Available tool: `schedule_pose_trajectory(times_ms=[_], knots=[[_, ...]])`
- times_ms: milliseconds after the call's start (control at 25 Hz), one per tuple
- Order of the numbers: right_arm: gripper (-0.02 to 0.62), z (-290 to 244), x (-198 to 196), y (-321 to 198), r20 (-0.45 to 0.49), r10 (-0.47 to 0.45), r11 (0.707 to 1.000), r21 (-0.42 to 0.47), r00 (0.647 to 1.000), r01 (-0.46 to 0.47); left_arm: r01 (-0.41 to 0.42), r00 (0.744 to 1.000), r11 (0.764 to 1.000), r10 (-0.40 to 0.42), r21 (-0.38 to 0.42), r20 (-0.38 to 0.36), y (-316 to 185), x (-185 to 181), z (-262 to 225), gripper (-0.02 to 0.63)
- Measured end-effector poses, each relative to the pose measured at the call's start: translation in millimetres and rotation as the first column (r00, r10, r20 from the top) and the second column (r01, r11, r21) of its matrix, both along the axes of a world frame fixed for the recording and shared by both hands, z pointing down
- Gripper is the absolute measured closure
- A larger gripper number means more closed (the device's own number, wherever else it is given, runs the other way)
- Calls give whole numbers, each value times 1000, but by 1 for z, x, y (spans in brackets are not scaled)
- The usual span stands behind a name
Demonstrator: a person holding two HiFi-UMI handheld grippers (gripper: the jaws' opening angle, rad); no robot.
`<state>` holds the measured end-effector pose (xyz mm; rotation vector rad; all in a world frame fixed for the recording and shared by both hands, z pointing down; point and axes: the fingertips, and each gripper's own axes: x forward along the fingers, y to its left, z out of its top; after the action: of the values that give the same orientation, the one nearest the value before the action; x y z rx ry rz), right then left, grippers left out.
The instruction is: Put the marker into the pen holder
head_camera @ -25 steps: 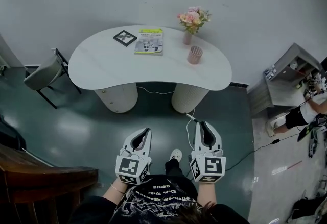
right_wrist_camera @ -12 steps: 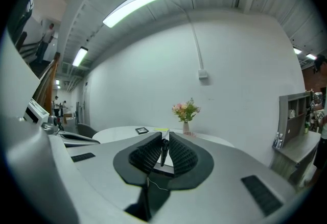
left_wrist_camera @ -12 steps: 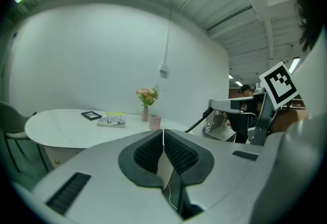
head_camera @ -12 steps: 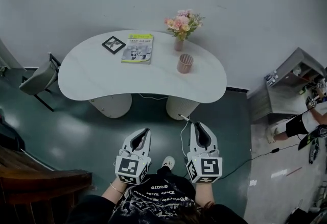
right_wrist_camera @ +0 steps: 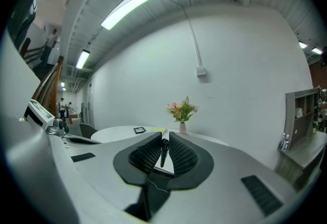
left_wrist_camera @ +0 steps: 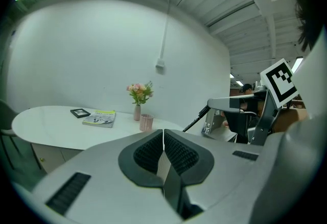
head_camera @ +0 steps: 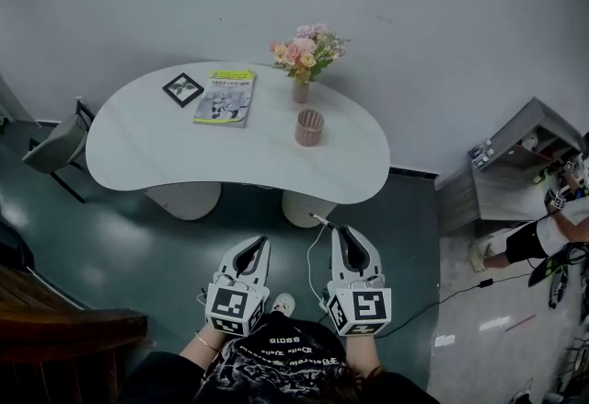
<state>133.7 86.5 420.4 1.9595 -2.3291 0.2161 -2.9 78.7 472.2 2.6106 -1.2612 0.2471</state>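
White curved table (head_camera: 147, 140) nearer now; right gripper (head_camera: 342, 232) pinches black marker (right_wrist_camera: 163, 152), bound for pink ribbed pen holder (head_camera: 309, 128); left gripper (head_camera: 256, 244) closed, empty.

Holding the left gripper (head_camera: 260, 242) and the right gripper (head_camera: 342, 232) out in front, side by side, low and close to the body, a little apart. Pointing both ahead and only slightly downward, with the tag cubes (head_camera: 230, 310) facing up at the rear. Gripping each from behind, with the left forearm (head_camera: 204, 345) and the right forearm (head_camera: 368, 363) drawn in tight beside the torso. Pressing the left jaws flat together, with nothing between them. Clamping the right jaws on a black marker (right_wrist_camera: 162, 152), held lengthwise, its tip poking out past the jaw ends and angled toward the left gripper's side.
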Motion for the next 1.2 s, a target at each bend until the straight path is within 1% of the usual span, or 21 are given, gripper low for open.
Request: schedule_pose_trajectory(times_ms=[240, 480, 640, 920, 1120, 1200], knots=[[529, 8, 4, -7, 10, -26, 1000, -15, 1000, 27, -11, 1000, 1000, 11, 2, 4, -11, 14, 0, 580], [529, 14, 6, -8, 24, -4, 1000, -24, 1000, 5, -29, 1000, 1000, 29, 5, -1, -21, 18, 2, 580], [529, 15, 9, -19, 2, 13, 1000, -28, 1000, -13, -40, 999, 999, 40, -8, -7, -35, 19, 7, 579], [529, 10, 20, -64, 25, 34, 999, -35, 999, -33, -41, 999, 999, 41, -16, -34, -84, 20, 4, 580], [529, 13, 14, -109, 22, 27, 998, -50, 999, -26, -20, 999, 999, 19, -35, -28, -129, 9, 8, 580], [529, 13, 14, -128, 20, 29, 998, -55, 999, -28, -22, 999, 999, 21, -41, -28, -148, 10, 8, 579]])
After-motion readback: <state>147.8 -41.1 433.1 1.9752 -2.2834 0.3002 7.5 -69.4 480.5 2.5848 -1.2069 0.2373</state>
